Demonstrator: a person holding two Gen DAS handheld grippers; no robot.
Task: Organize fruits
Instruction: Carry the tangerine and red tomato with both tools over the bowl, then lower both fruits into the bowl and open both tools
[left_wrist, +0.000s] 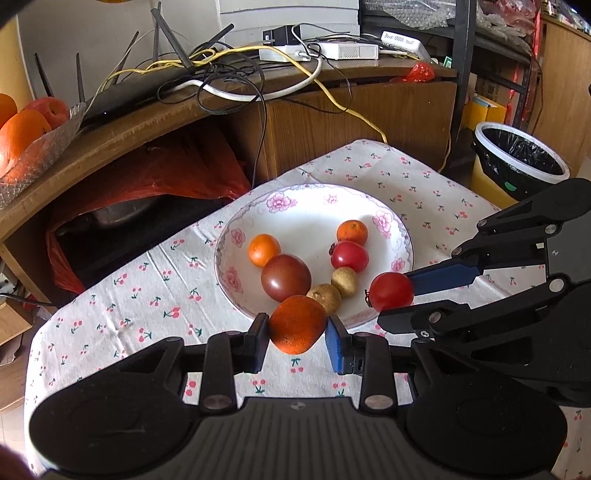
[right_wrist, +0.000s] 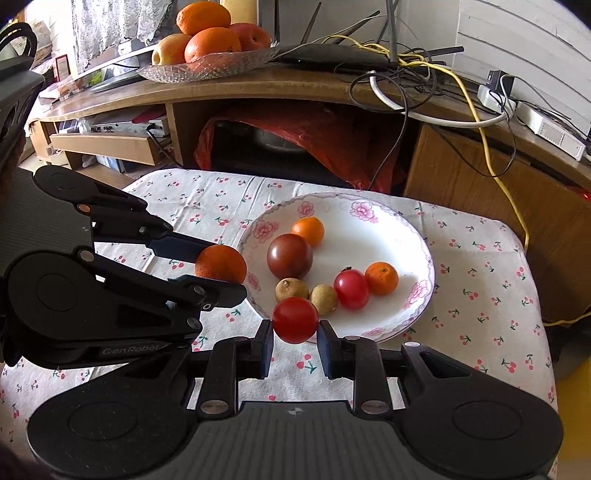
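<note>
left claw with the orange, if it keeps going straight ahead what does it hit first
Probably the small brown fruit at the plate's near edge, just beyond the held orange, with the dark tomato close alongside. The left claw may be above them; depth is unclear.

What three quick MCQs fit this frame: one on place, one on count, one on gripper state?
1. Where is the white floral-rimmed plate?
A. wooden shelf
B. cherry-print tablecloth
C. floor

2. How many fruits lie on the plate?
A. four
B. six
C. nine

3. What does the right gripper hold?
A. nothing
B. small orange mandarin
C. small red tomato

Answers: B, cloth surrounds the plate; B, two mandarins, two tomatoes, two brown fruits; C, fingers clamp it, while the left gripper holds a mandarin.
</note>
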